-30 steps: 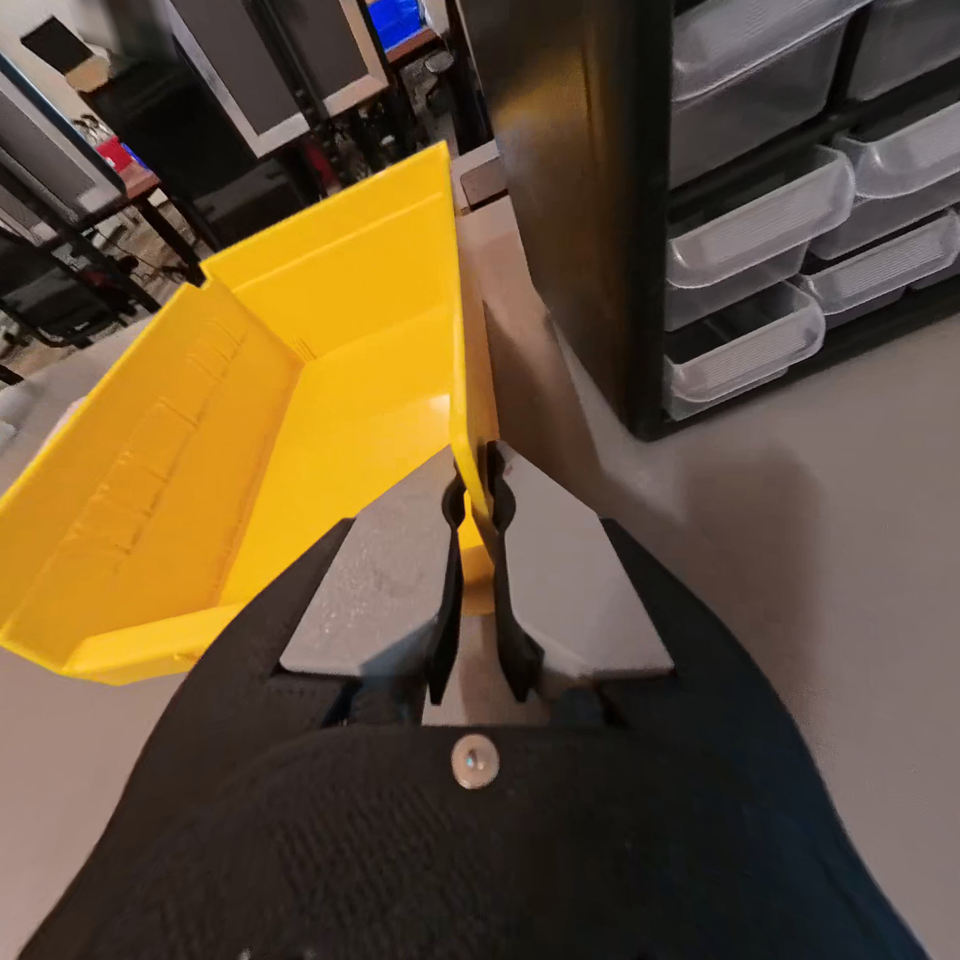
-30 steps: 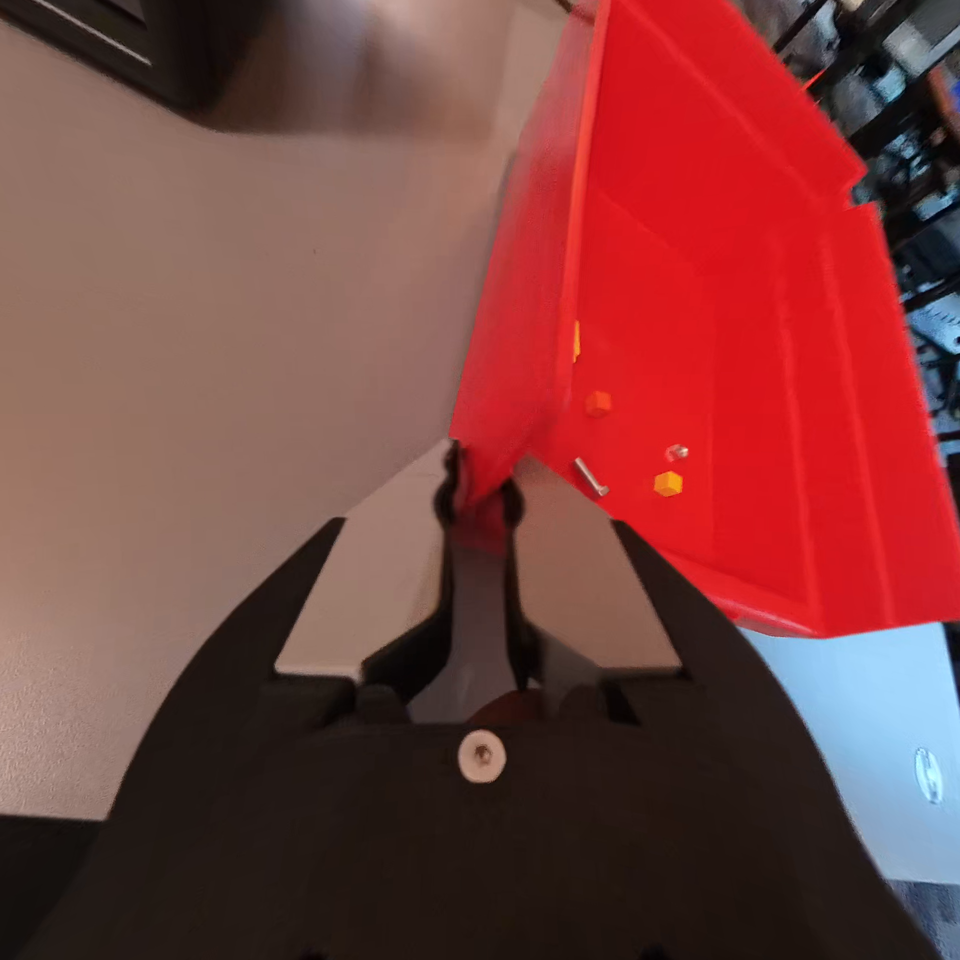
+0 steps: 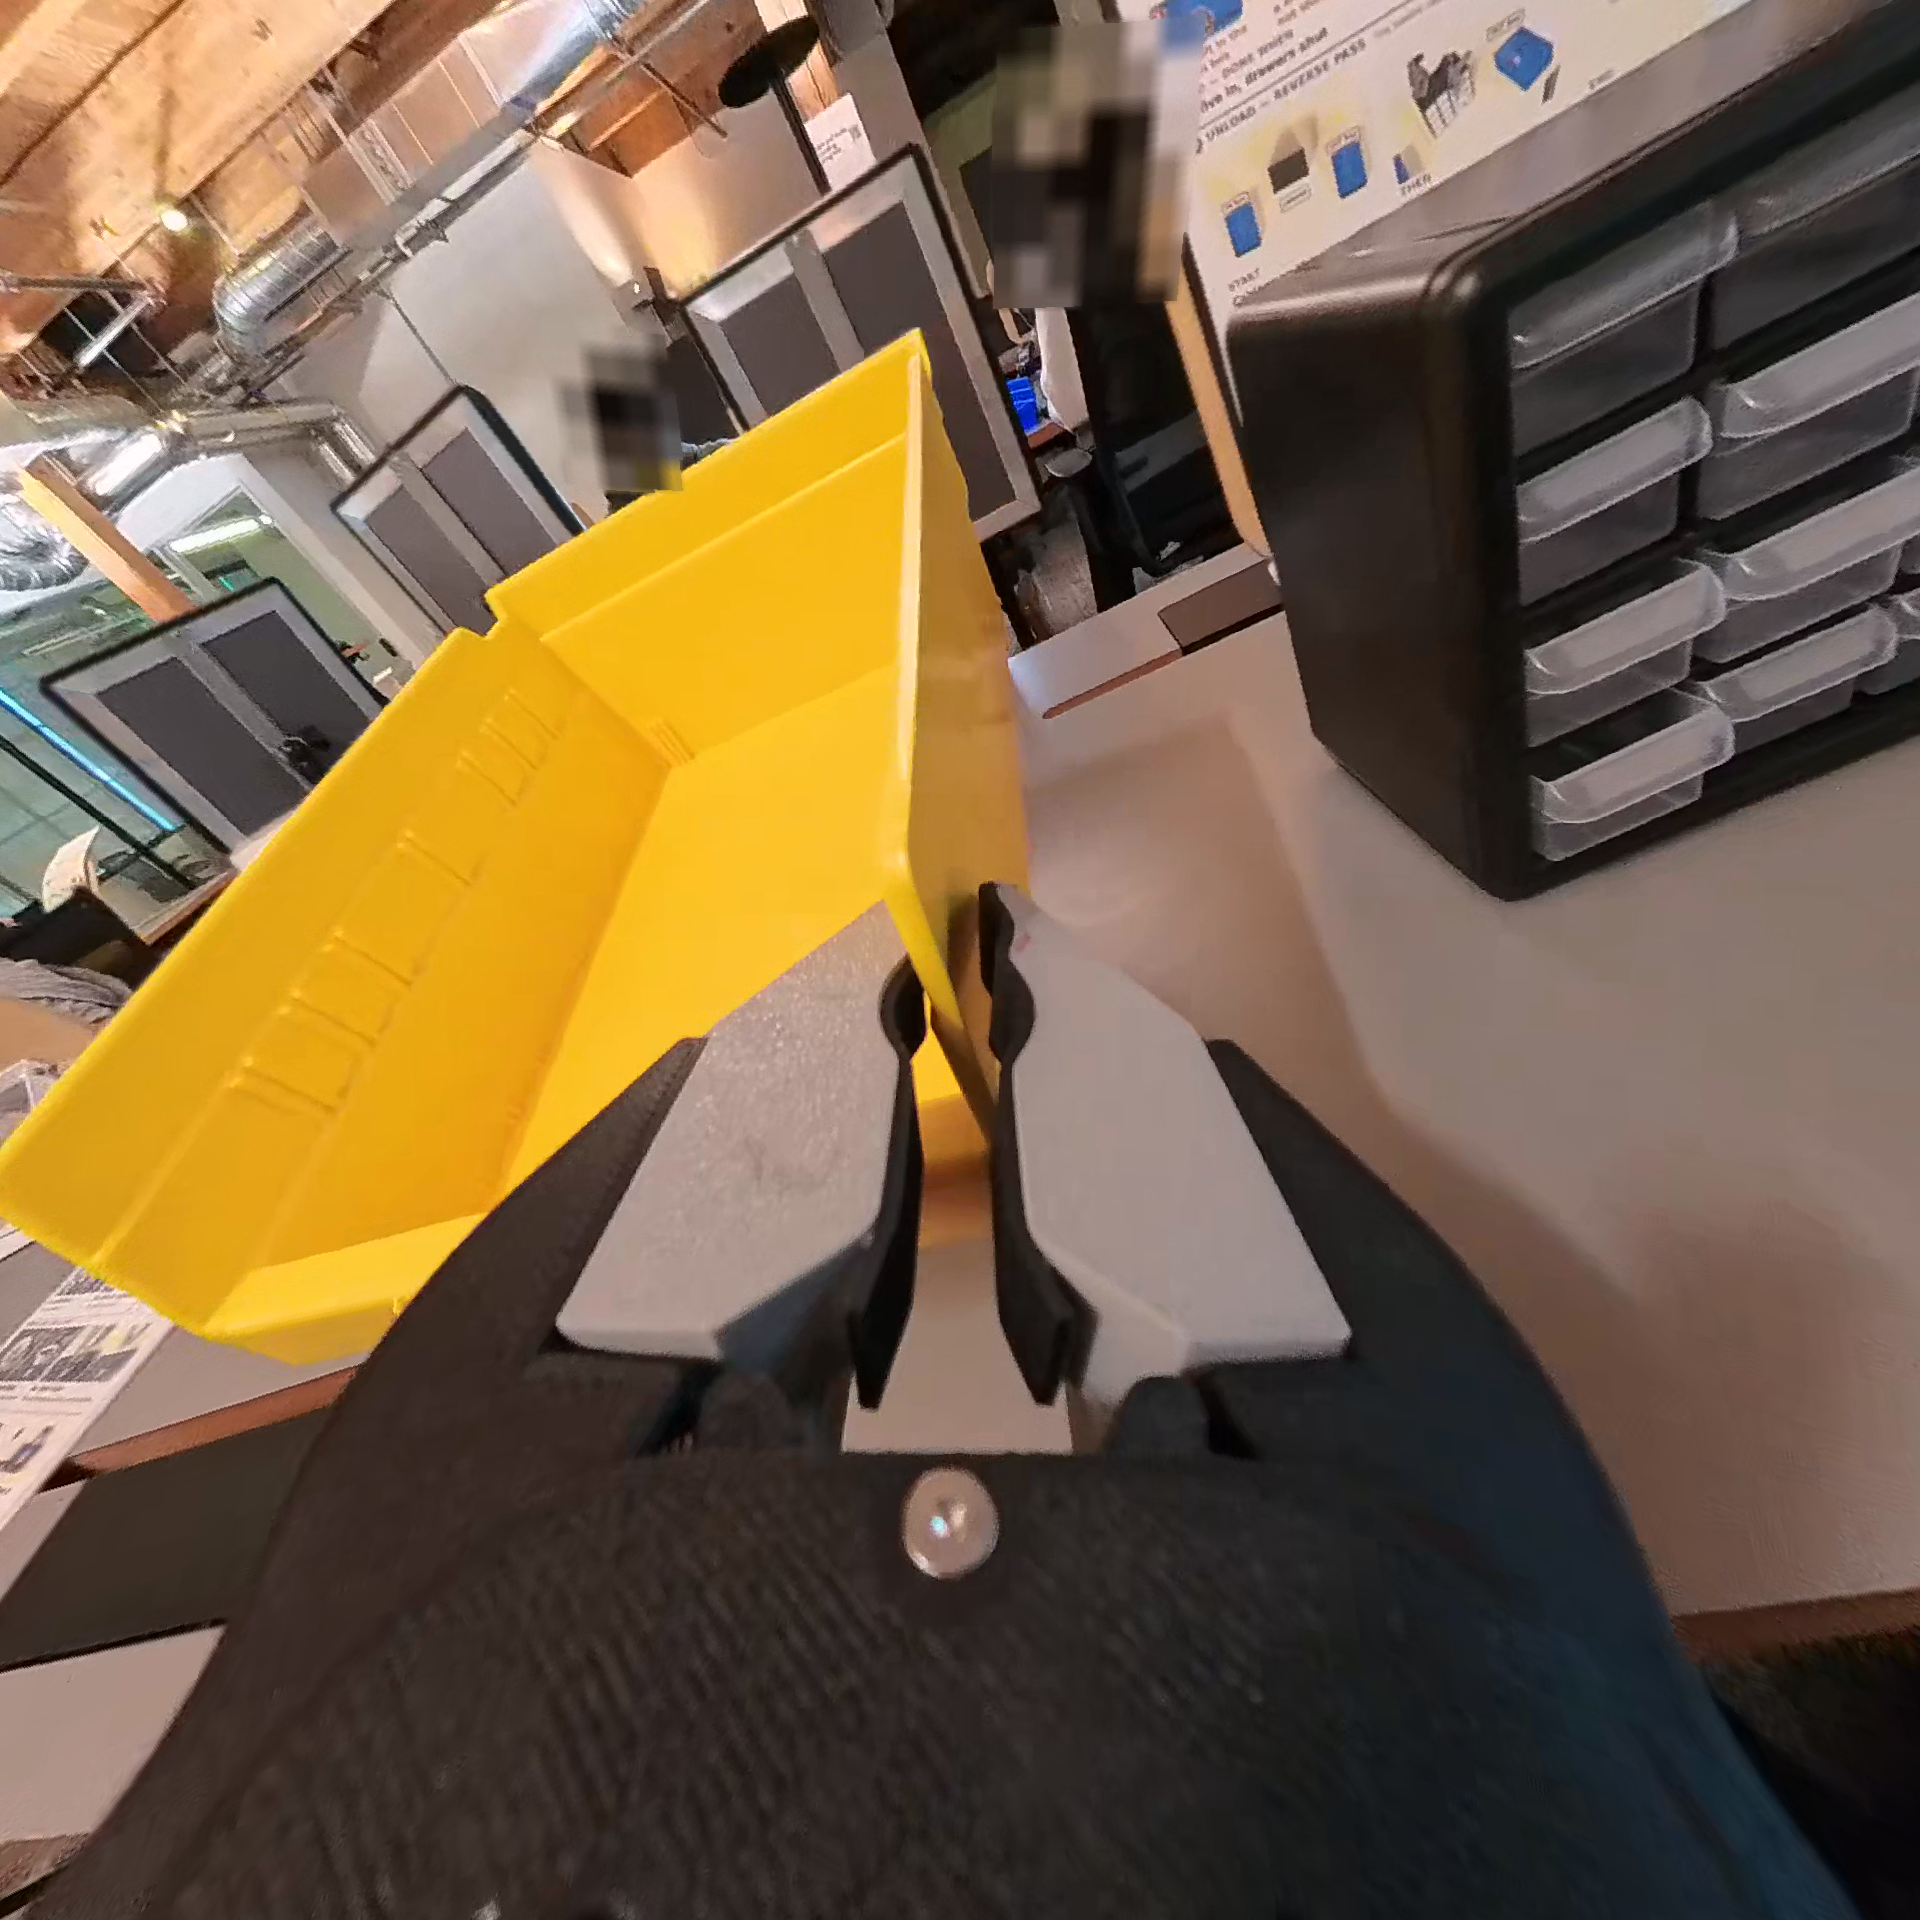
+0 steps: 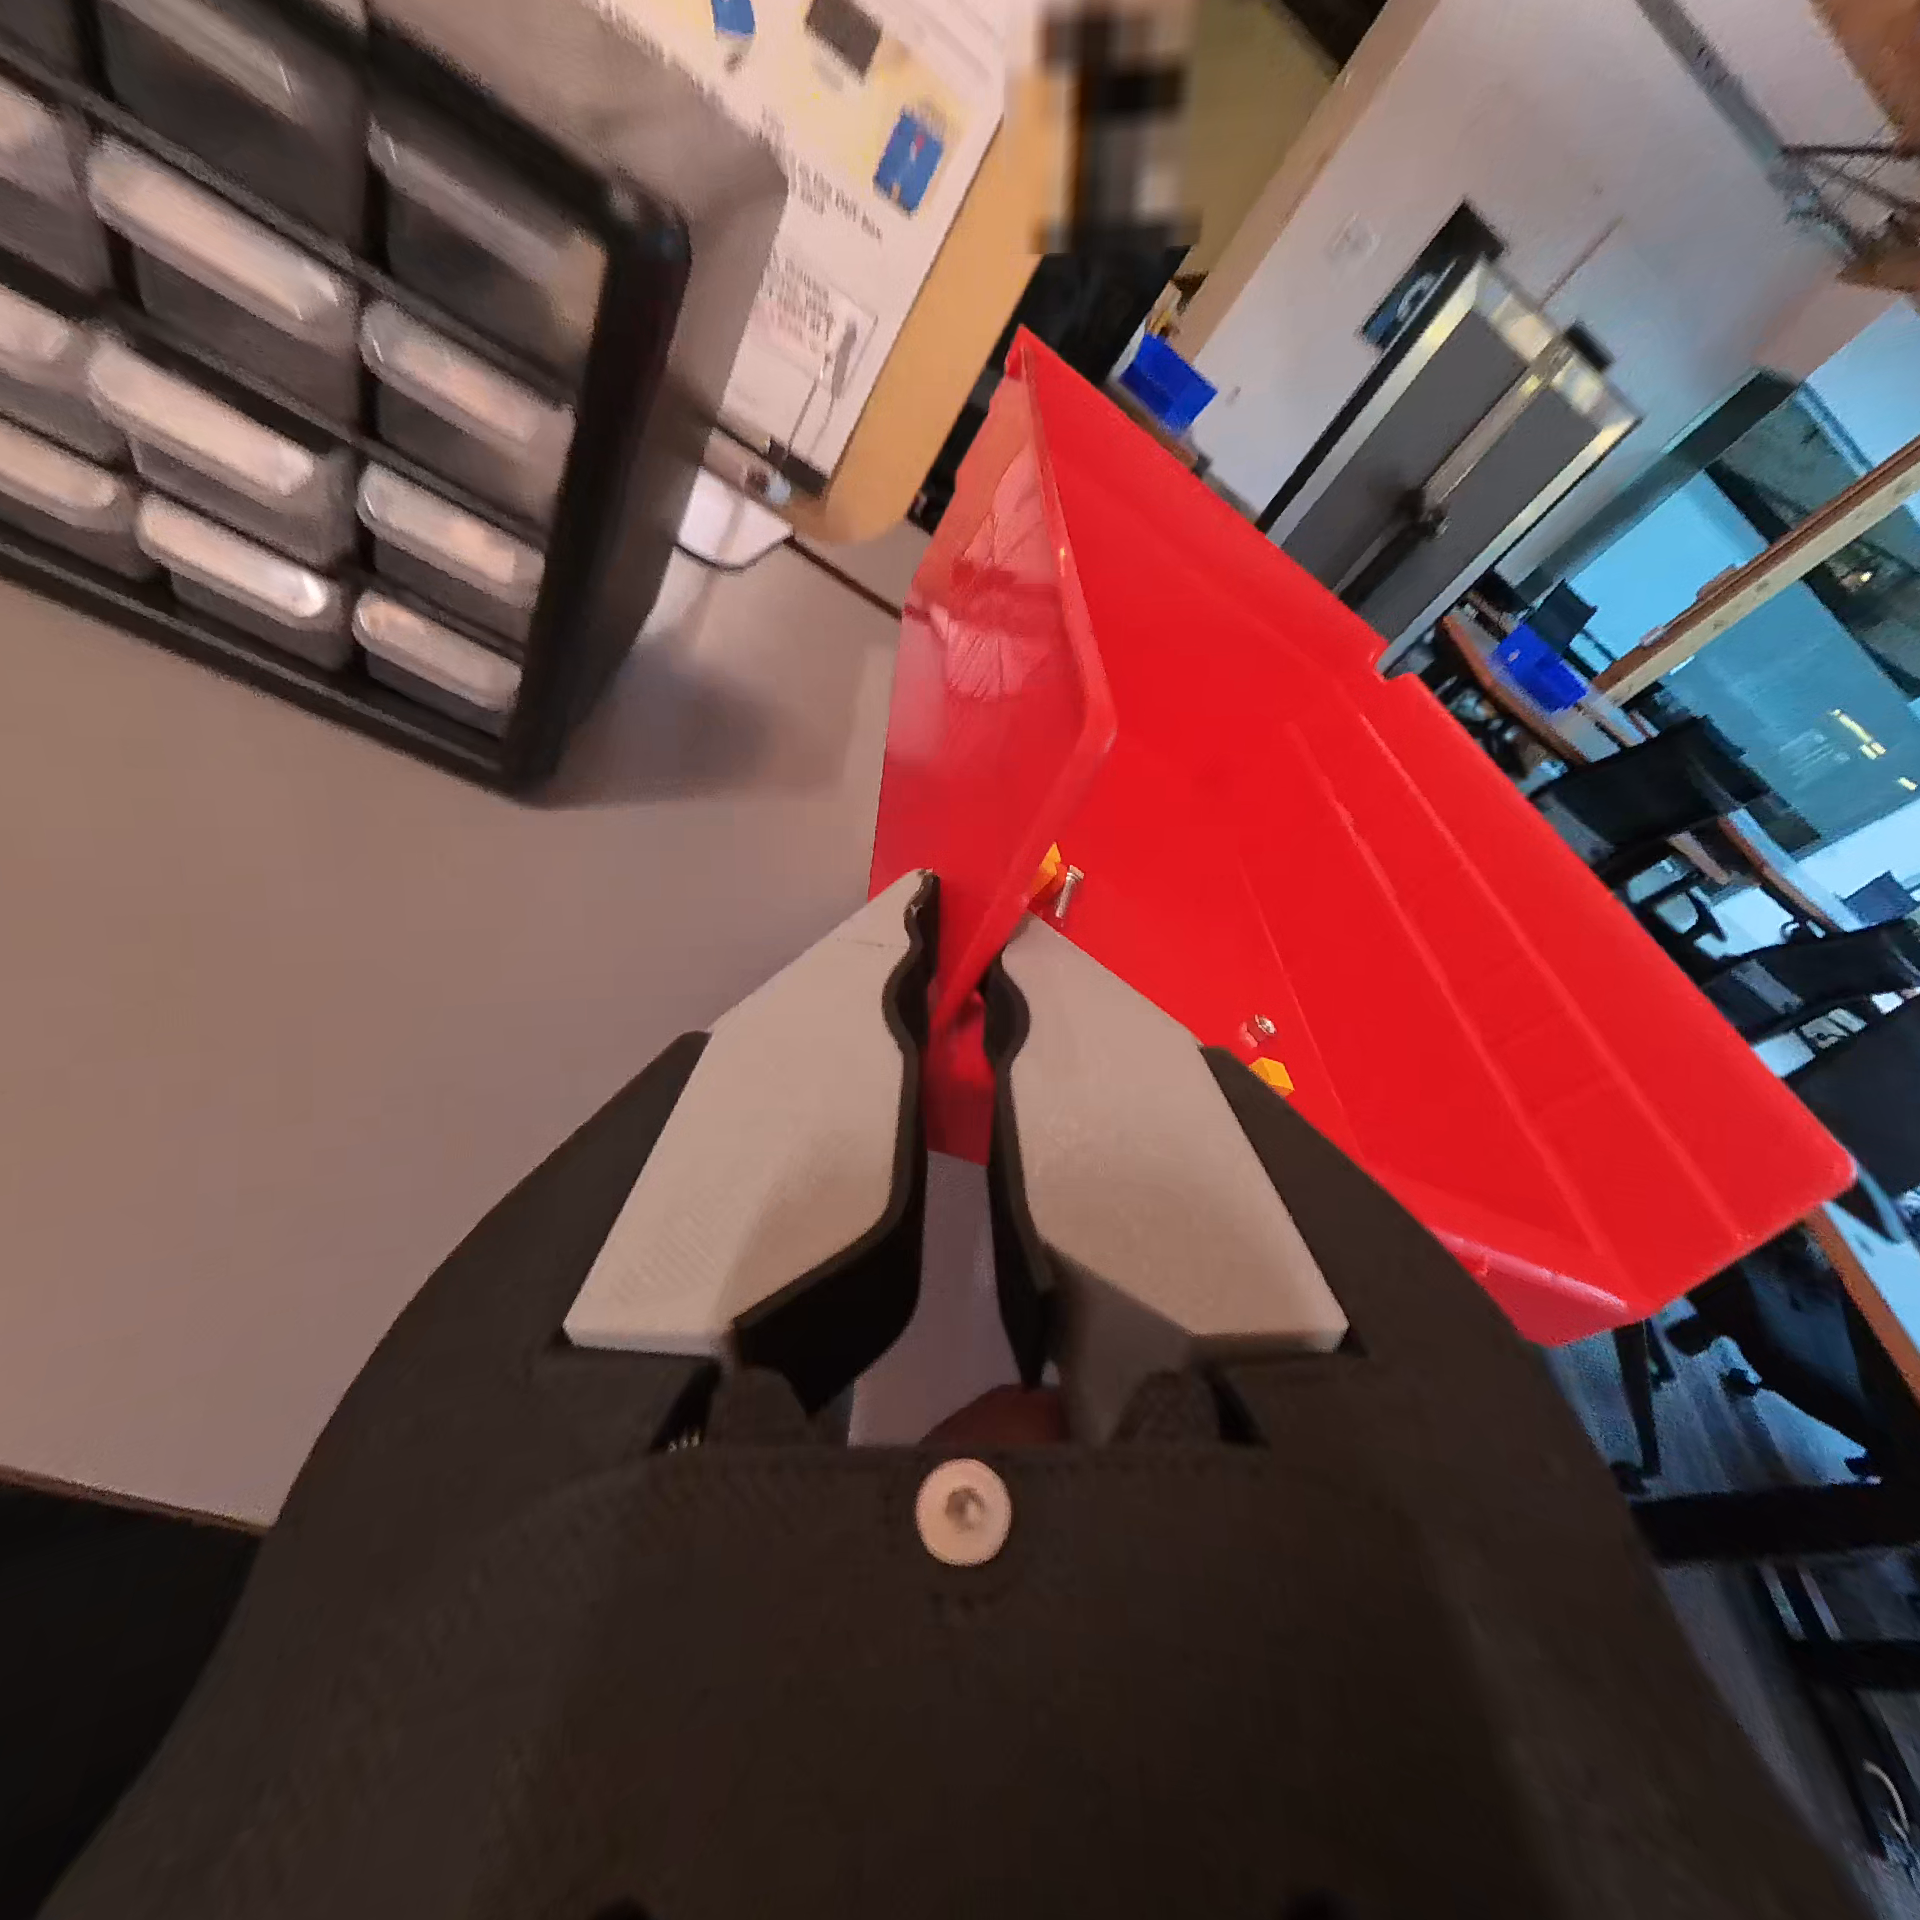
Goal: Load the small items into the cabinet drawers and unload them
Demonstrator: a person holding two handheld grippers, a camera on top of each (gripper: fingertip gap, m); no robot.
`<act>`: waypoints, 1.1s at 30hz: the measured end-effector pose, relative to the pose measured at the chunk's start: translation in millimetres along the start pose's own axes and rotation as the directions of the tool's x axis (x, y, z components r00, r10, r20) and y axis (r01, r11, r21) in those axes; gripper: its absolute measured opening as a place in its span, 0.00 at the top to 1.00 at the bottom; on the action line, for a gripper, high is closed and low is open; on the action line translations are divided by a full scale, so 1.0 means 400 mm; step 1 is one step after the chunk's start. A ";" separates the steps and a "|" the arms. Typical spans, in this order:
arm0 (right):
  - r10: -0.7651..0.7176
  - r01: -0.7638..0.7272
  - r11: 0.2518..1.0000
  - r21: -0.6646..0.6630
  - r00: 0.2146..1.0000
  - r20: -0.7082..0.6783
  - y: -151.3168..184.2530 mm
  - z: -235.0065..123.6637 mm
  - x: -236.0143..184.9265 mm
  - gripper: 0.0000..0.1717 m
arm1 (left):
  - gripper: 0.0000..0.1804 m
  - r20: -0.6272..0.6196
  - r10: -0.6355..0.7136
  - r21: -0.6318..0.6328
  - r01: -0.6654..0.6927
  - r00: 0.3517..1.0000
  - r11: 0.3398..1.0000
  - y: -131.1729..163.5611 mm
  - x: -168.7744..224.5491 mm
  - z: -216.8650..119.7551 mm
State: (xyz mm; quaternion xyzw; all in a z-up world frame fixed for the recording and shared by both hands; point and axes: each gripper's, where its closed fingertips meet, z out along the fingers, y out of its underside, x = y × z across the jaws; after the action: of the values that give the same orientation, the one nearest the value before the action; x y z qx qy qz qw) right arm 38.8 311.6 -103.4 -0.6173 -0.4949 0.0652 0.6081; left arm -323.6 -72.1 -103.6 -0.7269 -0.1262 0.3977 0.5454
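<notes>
Small items, a screw [image 4: 1068,891] and orange nuts [image 4: 1270,1073], lay loose in the red bin [image 4: 1403,935], which your right gripper [image 4: 961,971] clamped by its near wall. Your left gripper [image 3: 951,982] gripped the yellow bin [image 3: 727,831] by its right wall. The drawer cabinet [image 3: 1621,540] stood far right on the table [image 3: 1455,1143], drawers closed.

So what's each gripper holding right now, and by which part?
Left gripper: yellow bin, by its side wall. Right gripper: red bin, by its side wall.
</notes>
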 end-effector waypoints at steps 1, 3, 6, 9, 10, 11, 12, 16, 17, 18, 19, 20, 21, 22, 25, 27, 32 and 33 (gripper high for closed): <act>0.000 0.001 1.000 0.018 1.000 -0.005 -0.032 -0.010 0.006 0.99 | 0.98 0.002 -0.007 0.000 0.007 1.000 1.000 -0.002 -0.010 -0.005; -0.010 0.010 0.998 0.061 1.000 -0.010 -0.105 -0.031 0.013 0.99 | 0.98 0.016 -0.026 0.001 0.026 1.000 1.000 -0.001 -0.037 -0.017; -0.038 0.039 0.990 0.137 0.999 -0.007 -0.232 -0.069 -0.003 0.99 | 0.98 0.055 -0.053 -0.006 0.054 0.997 0.999 0.005 -0.091 -0.042; -0.069 0.062 0.970 0.235 0.997 0.020 -0.374 -0.117 -0.064 0.99 | 0.98 0.106 -0.086 0.008 0.086 0.991 0.996 0.003 -0.154 -0.084; -0.082 0.070 0.960 0.272 0.996 0.034 -0.420 -0.134 -0.095 0.99 | 0.98 0.124 -0.095 0.019 0.094 0.988 0.995 0.000 -0.175 -0.102; -0.097 0.077 0.948 0.309 0.994 0.050 -0.464 -0.151 -0.131 0.99 | 0.98 0.141 -0.102 0.031 0.098 0.985 0.995 -0.003 -0.196 -0.121; -0.113 0.083 0.935 0.344 0.991 0.068 -0.505 -0.168 -0.170 0.99 | 0.98 0.158 -0.106 0.042 0.101 0.982 0.994 -0.006 -0.216 -0.142; -0.169 0.073 0.880 0.469 0.972 0.164 -0.639 -0.237 -0.349 0.99 | 0.98 0.237 -0.121 0.077 0.105 0.964 0.991 -0.012 -0.300 -0.229; -0.180 0.061 0.865 0.497 0.964 0.195 -0.664 -0.253 -0.396 0.99 | 0.98 0.260 -0.124 0.086 0.105 0.958 0.991 -0.013 -0.320 -0.251; -0.192 0.048 0.851 0.524 0.955 0.226 -0.685 -0.268 -0.445 0.99 | 0.98 0.280 -0.125 0.094 0.102 0.952 0.990 -0.014 -0.340 -0.271; -0.209 0.037 0.836 0.548 0.944 0.255 -0.702 -0.282 -0.495 0.99 | 0.98 0.298 -0.122 0.104 0.095 0.947 0.990 -0.014 -0.359 -0.289; -0.227 0.027 0.821 0.570 0.932 0.283 -0.716 -0.294 -0.545 0.99 | 0.98 0.313 -0.119 0.117 0.086 0.942 0.989 -0.012 -0.378 -0.304; -0.247 0.021 0.809 0.588 0.919 0.307 -0.726 -0.305 -0.595 0.98 | 0.98 0.320 -0.128 0.136 0.088 0.939 0.987 -0.008 -0.395 -0.316; -0.267 0.017 0.798 0.603 0.906 0.328 -0.733 -0.315 -0.642 0.99 | 0.98 0.318 -0.152 0.156 0.107 0.936 0.982 -0.003 -0.409 -0.325; -0.314 0.001 0.777 0.630 0.867 0.386 -0.745 -0.341 -0.769 0.98 | 0.98 0.354 -0.193 0.167 0.141 0.915 0.976 0.014 -0.451 -0.355; -0.340 -0.010 0.771 0.637 0.839 0.424 -0.744 -0.351 -0.842 0.99 | 0.98 0.384 -0.195 0.156 0.145 0.903 0.977 0.027 -0.470 -0.370; -0.372 -0.035 0.782 0.622 0.775 0.511 -0.690 -0.337 -1.007 0.99 | 0.99 0.412 -0.201 0.172 0.141 0.889 0.975 0.030 -0.491 -0.394; -0.377 -0.031 0.789 0.613 0.764 0.524 -0.670 -0.326 -1.041 0.99 | 0.98 0.412 -0.203 0.175 0.141 0.888 0.974 0.027 -0.491 -0.397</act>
State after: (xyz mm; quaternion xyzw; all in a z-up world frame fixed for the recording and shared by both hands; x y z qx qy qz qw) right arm -223.6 -126.9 -69.2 -0.2893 -0.6792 0.3549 0.5736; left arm -340.4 -307.3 -12.6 -0.5677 -0.2782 0.5053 0.5874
